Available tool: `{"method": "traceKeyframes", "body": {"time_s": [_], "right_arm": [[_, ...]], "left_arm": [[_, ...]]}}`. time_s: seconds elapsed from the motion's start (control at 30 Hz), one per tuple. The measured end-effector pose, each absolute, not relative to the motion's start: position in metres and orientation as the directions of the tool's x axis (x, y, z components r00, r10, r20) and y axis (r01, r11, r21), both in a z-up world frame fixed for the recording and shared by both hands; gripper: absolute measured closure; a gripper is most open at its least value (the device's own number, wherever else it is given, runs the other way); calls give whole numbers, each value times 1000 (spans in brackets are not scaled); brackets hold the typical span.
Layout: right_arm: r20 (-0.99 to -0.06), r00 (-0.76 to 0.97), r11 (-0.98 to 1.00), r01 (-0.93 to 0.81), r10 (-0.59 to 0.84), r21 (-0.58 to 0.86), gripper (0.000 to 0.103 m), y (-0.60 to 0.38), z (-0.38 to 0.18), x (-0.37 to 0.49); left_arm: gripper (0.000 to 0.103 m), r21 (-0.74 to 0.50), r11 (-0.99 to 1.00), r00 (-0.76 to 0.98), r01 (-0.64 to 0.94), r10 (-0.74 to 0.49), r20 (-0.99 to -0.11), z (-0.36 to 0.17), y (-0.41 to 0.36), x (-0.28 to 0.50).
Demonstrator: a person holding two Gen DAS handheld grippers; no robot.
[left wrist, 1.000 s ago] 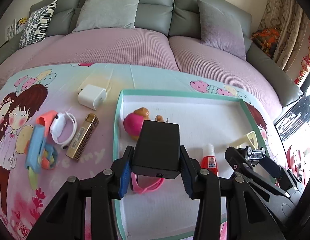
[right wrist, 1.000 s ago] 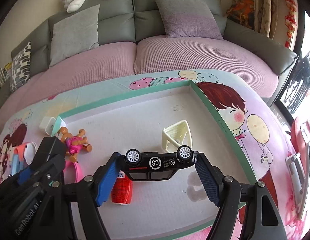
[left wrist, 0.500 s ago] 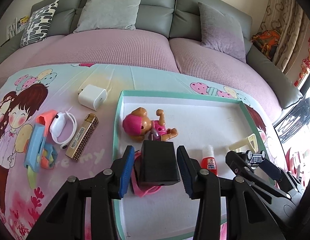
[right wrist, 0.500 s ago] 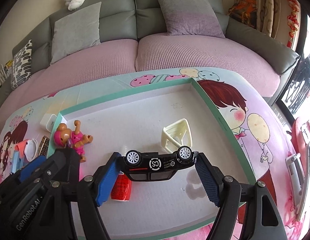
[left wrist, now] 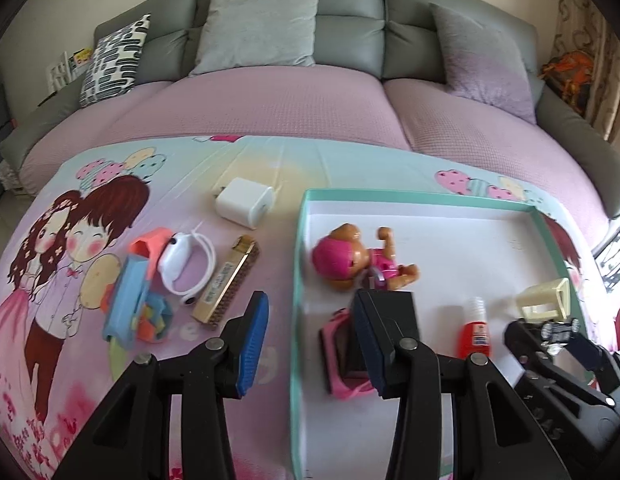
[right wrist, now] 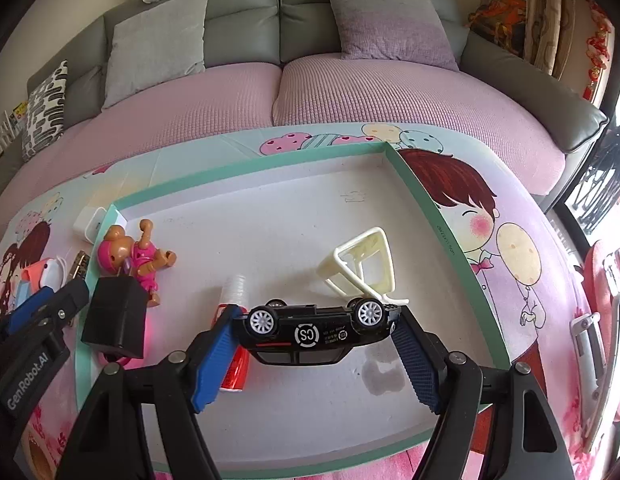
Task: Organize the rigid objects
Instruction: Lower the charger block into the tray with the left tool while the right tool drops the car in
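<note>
L gripper (left wrist: 314,340): your jaws stand apart, nothing between the pads. It straddles the tray's left wall; L pad over the table cloth, R pad inside the tray.
Blk adapter (right wrist: 115,316): in the tray's near-left corner, on top of the pink watch (left wrist: 342,360). In the L view it sits just behind/beside your R pad; can't tell if pad touches it.
R gripper (right wrist: 316,344): clamped on the blk toy car (right wrist: 316,330), end to end, car upside down, wheels up, held above the tray floor.
Tray (right wrist: 253,168): teal rim, white floor, on the table. Inside: doll w/ pink hair (left wrist: 350,260) at far-left, touching the adapter's far edge; red bottle (left wrist: 474,330) lying mid-near; cream plastic frame (right wrist: 362,264) just beyond the car.
Outside tray, L side: white charger (left wrist: 243,202), gold harmonica (left wrist: 225,280), white band (left wrist: 189,264), orange/blue toy (left wrist: 137,296), all near each other on the cartoon cloth (left wrist: 89,240).
Pose: both your grippers tilt steeply down toward the tray, side by side, R one near the tray's middle.
L view only: the full row of loose items left of the tray; R gripper seen at the far R edge w/ the car.
R view only: the car's underside w/ round logo, the adapter's full shape, a grey stain on the tray floor near your R pad.
Background: grey sofa (right wrist: 237,20), pink cover, cushions.
</note>
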State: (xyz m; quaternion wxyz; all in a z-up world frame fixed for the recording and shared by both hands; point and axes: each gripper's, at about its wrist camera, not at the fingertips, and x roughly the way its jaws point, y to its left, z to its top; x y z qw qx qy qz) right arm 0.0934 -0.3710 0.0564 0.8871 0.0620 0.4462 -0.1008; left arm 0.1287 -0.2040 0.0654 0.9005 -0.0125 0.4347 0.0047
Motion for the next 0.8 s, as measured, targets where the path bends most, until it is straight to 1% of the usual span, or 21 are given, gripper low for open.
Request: {"method": "traceKeyframes", "body": {"time_s": [0.13,0.2,0.27,0.37,0.43,0.5,0.53,0.57,0.6,0.63,0.8], "right_arm": [[-802,587,975,223,-115,24,23,-373,56,93],[-808,576,975,223,-123,11,18,-373,54,94],[-811,573,976,219,-116,16,18,-375,52,95],[-807,582,975,219,-103,34,16,-377,53,94],[-802,590,975,218,-92,48,14,-377,54,93],[-799,596,974,218,-87,56,6,-376,55,93],[-797,598,974,218,-87,57,4,-376,55,93],[-795,600,974,218,-87,58,0,-376,55,92],[-794,602,974,220,-86,61,0,-376,56,92],[-793,604,973,223,-83,68,0,-376,56,92],[-792,606,968,235,-73,90,0,-379,56,92]], "left_arm": [[58,2,999,616,-46,31,-787,63,-202,129],[56,6,999,619,-50,36,-784,63,-203,130],[49,7,998,623,-55,40,-781,64,-203,129],[47,16,998,628,-60,50,-777,65,-204,129],[47,27,998,630,-62,60,-774,65,-205,130],[44,33,997,628,-67,68,-775,64,-204,130],[32,33,997,626,-71,70,-777,63,-203,131],[17,33,996,624,-79,76,-778,62,-202,131],[12,33,995,626,-93,84,-776,62,-200,132],[10,35,994,629,-106,94,-772,62,-198,131],[10,50,984,624,-169,146,-768,62,-186,132]]}}
